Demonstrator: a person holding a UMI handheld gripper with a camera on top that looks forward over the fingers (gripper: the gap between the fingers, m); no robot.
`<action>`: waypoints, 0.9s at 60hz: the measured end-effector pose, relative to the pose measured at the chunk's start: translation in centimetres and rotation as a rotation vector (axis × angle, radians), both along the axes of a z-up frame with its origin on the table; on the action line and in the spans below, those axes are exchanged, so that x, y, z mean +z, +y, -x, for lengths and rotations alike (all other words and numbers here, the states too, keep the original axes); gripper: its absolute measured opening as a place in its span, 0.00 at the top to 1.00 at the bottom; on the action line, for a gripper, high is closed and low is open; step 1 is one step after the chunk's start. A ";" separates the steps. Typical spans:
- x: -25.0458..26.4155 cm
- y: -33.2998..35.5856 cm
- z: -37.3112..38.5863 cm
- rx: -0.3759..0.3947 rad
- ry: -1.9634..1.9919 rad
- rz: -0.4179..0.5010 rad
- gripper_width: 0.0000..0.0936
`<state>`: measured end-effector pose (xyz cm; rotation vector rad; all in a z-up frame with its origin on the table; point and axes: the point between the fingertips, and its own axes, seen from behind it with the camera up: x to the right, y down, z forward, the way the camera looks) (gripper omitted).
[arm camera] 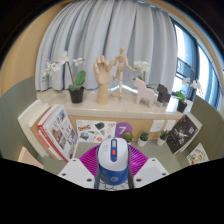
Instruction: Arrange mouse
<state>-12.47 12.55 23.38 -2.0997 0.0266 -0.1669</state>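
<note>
A white and blue computer mouse with an orange-red scroll wheel sits between my two fingers, its nose pointing ahead. The magenta pads press against both of its sides, so my gripper is shut on the mouse and holds it above the table. The lower end of the mouse and the fingertips are partly hidden at the bottom of the view.
Beyond the fingers stands a low wooden shelf with books and cards leaning on it. On top are a potted white orchid, a wooden hand, a wooden mannequin and a white animal figure. Curtains hang behind.
</note>
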 end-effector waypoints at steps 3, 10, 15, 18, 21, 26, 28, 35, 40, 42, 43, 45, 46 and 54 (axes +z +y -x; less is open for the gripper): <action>-1.9 0.3 -1.9 -0.014 -0.001 0.023 0.59; -8.8 0.3 -4.3 -0.031 0.046 0.127 0.59; -13.9 -0.4 -4.8 -0.023 0.065 0.220 0.59; -16.7 -1.0 -4.5 -0.009 0.079 0.274 0.59; -19.0 -1.5 -4.0 0.000 0.088 0.305 0.59; -22.3 -2.5 -3.5 0.013 0.111 0.357 0.59; -23.2 -2.9 -3.3 0.019 0.117 0.374 0.59; -24.9 -3.5 -3.2 0.023 0.139 0.356 0.56; -24.8 -3.5 -3.2 0.028 0.153 0.342 0.51; -24.8 -3.5 -3.1 0.038 0.144 0.341 0.49; -24.8 -3.5 -3.1 0.041 0.141 0.337 0.48; -24.8 -3.5 -3.1 0.044 0.141 0.338 0.46; -24.8 -3.4 -3.1 0.045 0.144 0.337 0.45; -24.9 -3.9 -2.1 0.113 0.141 0.382 0.20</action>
